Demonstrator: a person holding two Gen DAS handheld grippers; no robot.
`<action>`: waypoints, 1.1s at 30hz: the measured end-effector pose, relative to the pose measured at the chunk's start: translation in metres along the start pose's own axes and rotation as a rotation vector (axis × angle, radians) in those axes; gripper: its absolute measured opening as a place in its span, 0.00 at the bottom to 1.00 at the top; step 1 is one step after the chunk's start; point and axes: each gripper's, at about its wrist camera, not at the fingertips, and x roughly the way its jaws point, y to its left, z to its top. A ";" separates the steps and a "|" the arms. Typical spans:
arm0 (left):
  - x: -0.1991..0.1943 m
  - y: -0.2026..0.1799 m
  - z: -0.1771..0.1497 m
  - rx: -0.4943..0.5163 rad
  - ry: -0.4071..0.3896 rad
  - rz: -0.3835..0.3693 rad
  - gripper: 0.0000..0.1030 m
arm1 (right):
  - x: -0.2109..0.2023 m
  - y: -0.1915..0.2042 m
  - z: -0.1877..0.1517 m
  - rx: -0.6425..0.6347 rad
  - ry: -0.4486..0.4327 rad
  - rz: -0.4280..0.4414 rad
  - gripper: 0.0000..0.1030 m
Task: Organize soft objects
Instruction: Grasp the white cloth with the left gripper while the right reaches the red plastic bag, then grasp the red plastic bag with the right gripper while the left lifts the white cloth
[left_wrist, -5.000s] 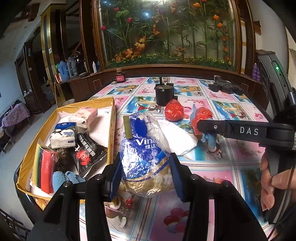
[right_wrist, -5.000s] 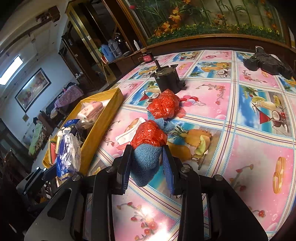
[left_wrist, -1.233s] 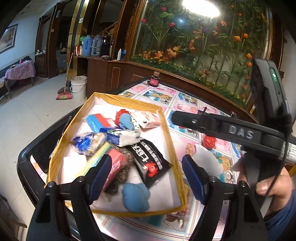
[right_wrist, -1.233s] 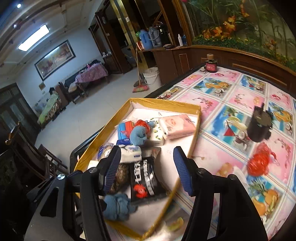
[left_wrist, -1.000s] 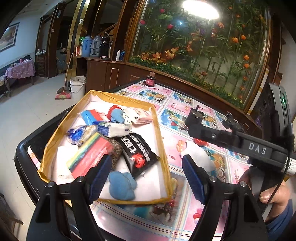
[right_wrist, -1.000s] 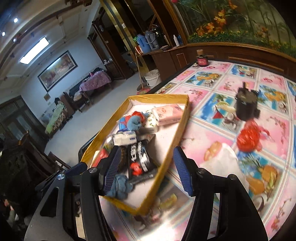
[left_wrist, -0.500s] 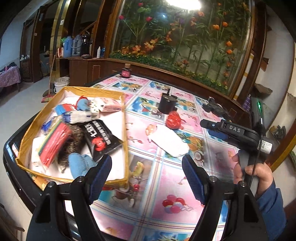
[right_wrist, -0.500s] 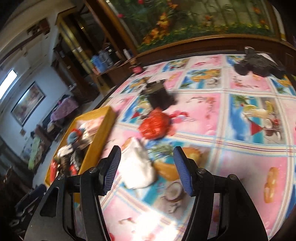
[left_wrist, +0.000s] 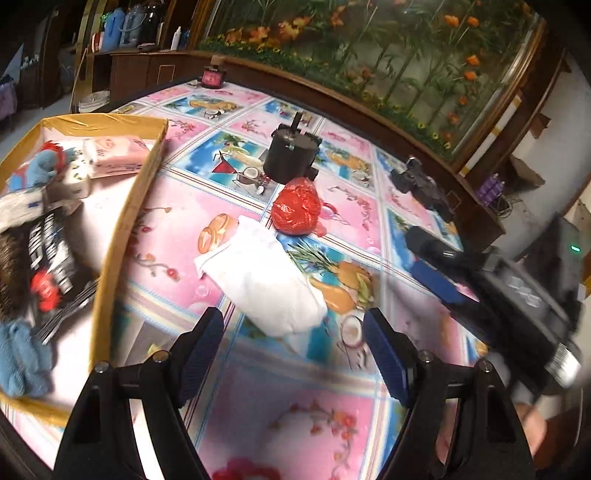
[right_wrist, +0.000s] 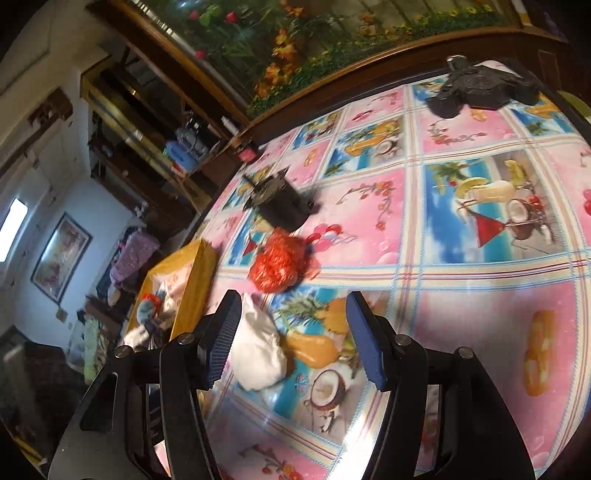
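A white soft bag (left_wrist: 260, 280) lies on the flowered tablecloth, just ahead of my open left gripper (left_wrist: 293, 350), which holds nothing. Behind the bag sits a red crumpled plastic bundle (left_wrist: 296, 206). In the right wrist view the white bag (right_wrist: 258, 350) shows beside the left finger of my open, empty right gripper (right_wrist: 293, 332), and the red bundle (right_wrist: 279, 264) lies further ahead. The right gripper (left_wrist: 439, 280) also appears at the right of the left wrist view, blurred. A yellow-rimmed cardboard box (left_wrist: 122, 229) at the left holds several soft items.
A black cylindrical device (left_wrist: 290, 157) stands behind the red bundle. Another black gadget (left_wrist: 421, 184) lies near the table's far right edge. A dark wooden rail and a flower mural border the far side. A small red jar (left_wrist: 211, 76) sits at the far corner.
Both grippers swung from above the box to over the tablecloth and came lower toward the white bag and red bundle. The right view has rolled. Both stayed open and empty.
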 end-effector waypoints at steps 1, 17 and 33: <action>0.009 -0.001 0.004 -0.003 0.011 0.012 0.76 | -0.002 -0.003 0.002 0.016 -0.003 0.006 0.58; 0.042 -0.005 -0.012 0.134 0.061 0.065 0.22 | 0.000 0.001 0.008 -0.045 -0.003 -0.014 0.58; -0.006 0.016 -0.061 0.180 0.028 -0.081 0.22 | 0.065 0.039 0.018 -0.131 0.118 -0.069 0.58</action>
